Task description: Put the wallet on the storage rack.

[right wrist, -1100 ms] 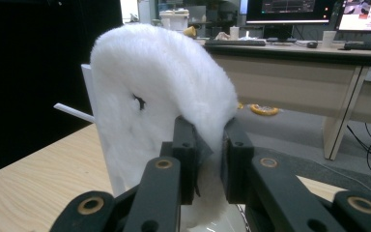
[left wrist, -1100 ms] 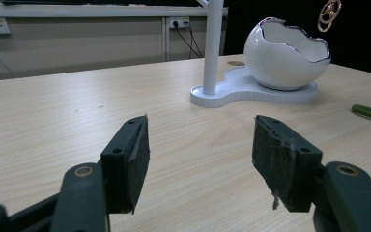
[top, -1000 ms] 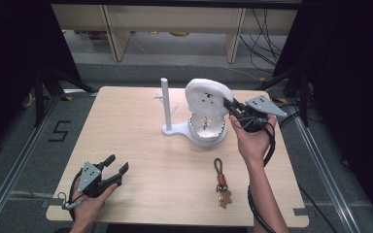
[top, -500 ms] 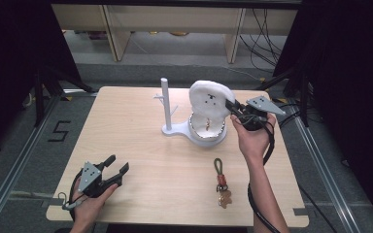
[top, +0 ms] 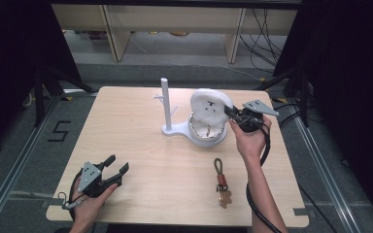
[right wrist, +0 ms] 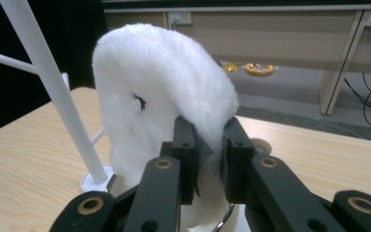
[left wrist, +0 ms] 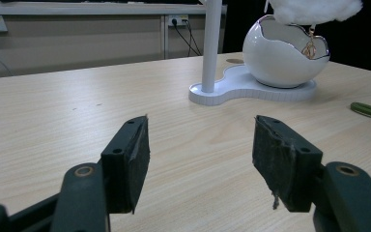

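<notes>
Pale wooden table [top: 141,145], dark room all around. Right tongs [right wrist: 207,159] pinching the edge of a fluffy white pad [right wrist: 164,96], right above the white egg bowl [left wrist: 282,58] with its gold rim. Left tongs [left wrist: 200,154] spread wide, nothing between, far from the bowl. Probably very light and squashy, not slippery. Best grabbed at the thin rim, gently. Bowl likely breakable. Keyring [top: 221,182] just behind the right tongs.
</notes>
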The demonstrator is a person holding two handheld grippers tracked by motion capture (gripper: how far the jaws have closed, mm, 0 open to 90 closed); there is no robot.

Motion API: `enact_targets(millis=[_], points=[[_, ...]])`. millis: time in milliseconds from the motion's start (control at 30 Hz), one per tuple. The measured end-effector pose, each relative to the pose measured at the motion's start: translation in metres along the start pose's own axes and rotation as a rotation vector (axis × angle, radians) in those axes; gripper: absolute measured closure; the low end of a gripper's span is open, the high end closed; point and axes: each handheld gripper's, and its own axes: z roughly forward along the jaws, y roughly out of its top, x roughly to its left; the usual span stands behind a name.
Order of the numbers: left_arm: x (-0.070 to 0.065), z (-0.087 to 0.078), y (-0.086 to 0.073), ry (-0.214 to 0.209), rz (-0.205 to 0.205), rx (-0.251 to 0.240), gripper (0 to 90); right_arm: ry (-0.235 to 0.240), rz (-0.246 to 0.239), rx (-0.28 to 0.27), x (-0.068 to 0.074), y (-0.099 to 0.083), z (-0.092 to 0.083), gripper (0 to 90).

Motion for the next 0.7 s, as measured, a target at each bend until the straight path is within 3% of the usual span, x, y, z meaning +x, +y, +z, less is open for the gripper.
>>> enact_targets(millis=[167, 267, 367, 467, 533, 633, 700], points=[[0.000, 0.000, 0.000, 0.000, 0.000, 0.002, 37.8, -0.001, 0.014, 0.048, -0.001, -0.005, 0.004, 80.1], [0.000, 0.000, 0.000, 0.000, -0.004, 0.001, 37.8, -0.009, -0.011, 0.080, -0.003, -0.009, 0.007, 80.2], [0.000, -0.001, 0.000, 0.002, -0.005, 0.001, 37.8, -0.018, 0.023, 0.120, -0.001, -0.013, 0.009, 80.2], [0.000, -0.001, 0.000, 0.000, -0.003, 0.003, 37.8, -0.004, -0.012, 0.182, -0.003, -0.015, 0.015, 80.3], [0.000, 0.001, -0.001, -0.011, 0.000, -0.013, 37.8, -0.023, 0.002, 0.213, -0.001, -0.016, 0.017, 80.3], [0.000, 0.001, -0.001, -0.011, 0.001, -0.012, 37.8, -0.029, -0.026, 0.209, -0.003, -0.016, 0.021, 80.3], [0.000, 0.001, -0.001, -0.011, -0.001, -0.009, 37.8, -0.046, 0.005, 0.235, 0.000, -0.015, 0.021, 80.3]])
